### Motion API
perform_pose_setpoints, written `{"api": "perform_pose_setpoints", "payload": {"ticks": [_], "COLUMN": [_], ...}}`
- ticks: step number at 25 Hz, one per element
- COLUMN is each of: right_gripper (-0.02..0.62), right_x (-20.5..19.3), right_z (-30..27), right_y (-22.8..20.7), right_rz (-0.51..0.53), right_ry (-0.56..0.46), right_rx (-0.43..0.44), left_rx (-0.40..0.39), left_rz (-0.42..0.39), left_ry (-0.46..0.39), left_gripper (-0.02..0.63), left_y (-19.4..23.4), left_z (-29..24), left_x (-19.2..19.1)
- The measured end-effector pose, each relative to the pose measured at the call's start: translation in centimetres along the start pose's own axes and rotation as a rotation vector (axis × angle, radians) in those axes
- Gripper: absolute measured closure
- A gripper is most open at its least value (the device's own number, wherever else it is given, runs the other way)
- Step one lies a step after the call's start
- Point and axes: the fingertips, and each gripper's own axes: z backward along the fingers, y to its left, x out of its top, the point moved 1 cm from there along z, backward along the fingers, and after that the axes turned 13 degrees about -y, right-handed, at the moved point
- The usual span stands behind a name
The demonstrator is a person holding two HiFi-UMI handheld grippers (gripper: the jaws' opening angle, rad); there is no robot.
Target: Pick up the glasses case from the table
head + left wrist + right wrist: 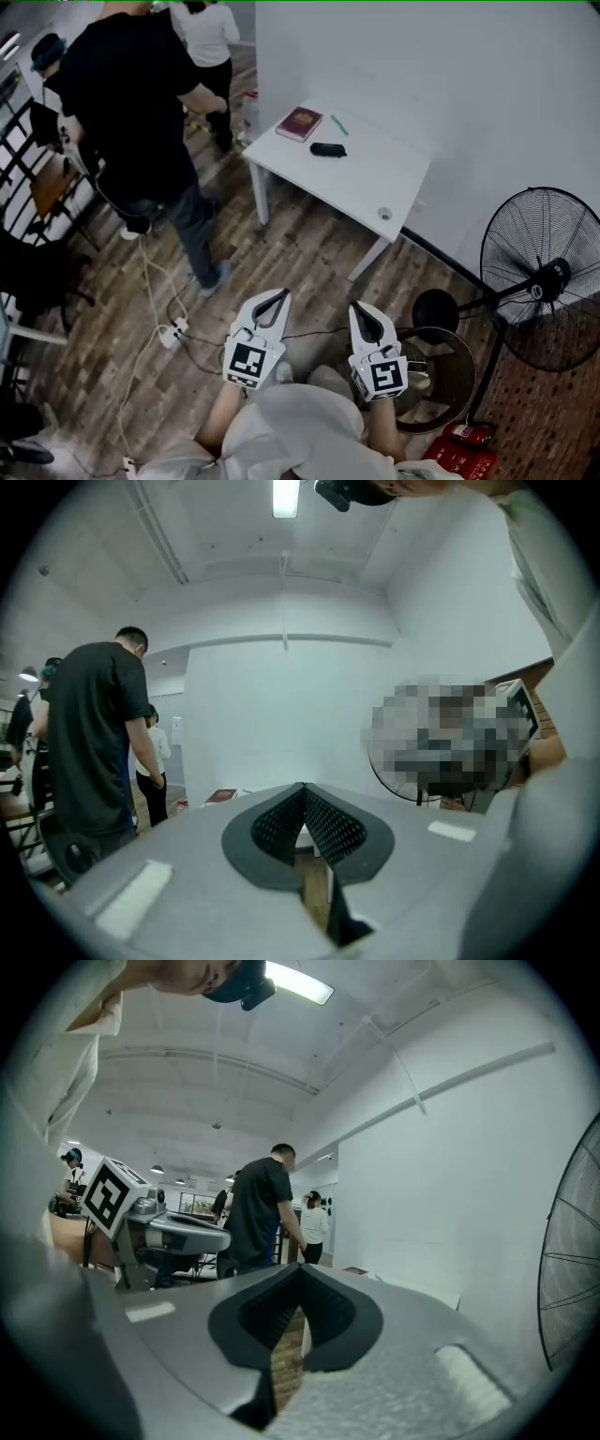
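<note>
While I hold both arms out before me, side by side and about level, my left gripper (282,294) and right gripper (357,307) point toward the table (375,183), well short of it. Both pairs of jaws are pressed together with nothing in them. The case (327,149) lies on the table near a book (299,123).

No readable text, label, brand or number — only black-and-white square markers (247,364) on gripper cubes (386,376).
</note>
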Motion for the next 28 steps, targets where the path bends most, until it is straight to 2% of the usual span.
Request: {"api": "perform_pose_setpoints", "payload": {"ticks": [17, 28], "right_gripper": [0.592, 0.592], "right_x": [-2.7, -4.0], "right_z": [-8.8, -16.3], "right_y": [-3.2, -9.7], "right_rz": [-0.007, -0.039], "right_ry": [0.007, 0.021], "right_rx": [0.033, 0.061], "left_rx": [0.011, 0.036], "left_rz": [0.0, 0.007], "left_ry": [0.002, 0.015], "left_gripper": [0.589, 0.589], "left_y": [6.2, 10.5], "left_z": [-6.4, -14.6], "left_x": [-2.2, -3.1]}}
